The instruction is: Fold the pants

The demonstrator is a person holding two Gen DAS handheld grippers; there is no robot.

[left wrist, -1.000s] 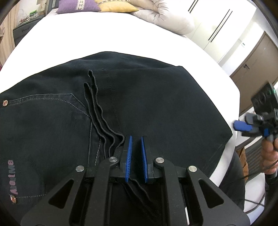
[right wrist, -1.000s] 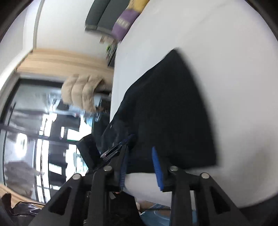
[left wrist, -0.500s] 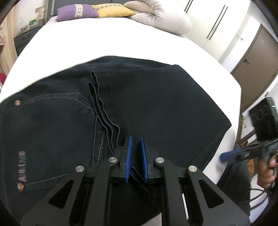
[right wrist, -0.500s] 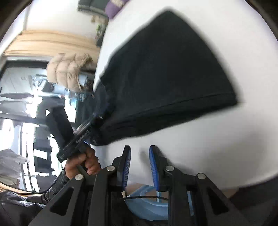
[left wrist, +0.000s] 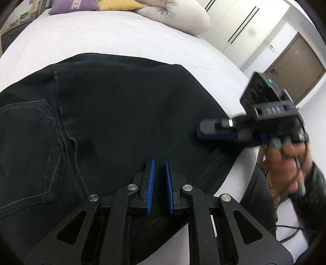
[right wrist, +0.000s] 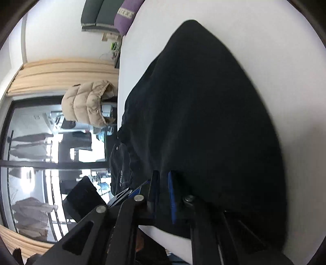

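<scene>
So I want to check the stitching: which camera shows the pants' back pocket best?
The left wrist view: the back pocket lies flat and sharp there, its seams clearly traced on the pants. In the right wrist view, the pants are a dark blurred mass, with no pocket clearly discernible.

Bedroom: bed (left wrist: 122, 38), pillows (left wrist: 179, 16), wardrobe (left wrist: 240, 26)

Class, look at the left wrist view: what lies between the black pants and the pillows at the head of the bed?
Only bare white bedsheet separates the pants from the pillows; the left wrist view shows it.
</scene>
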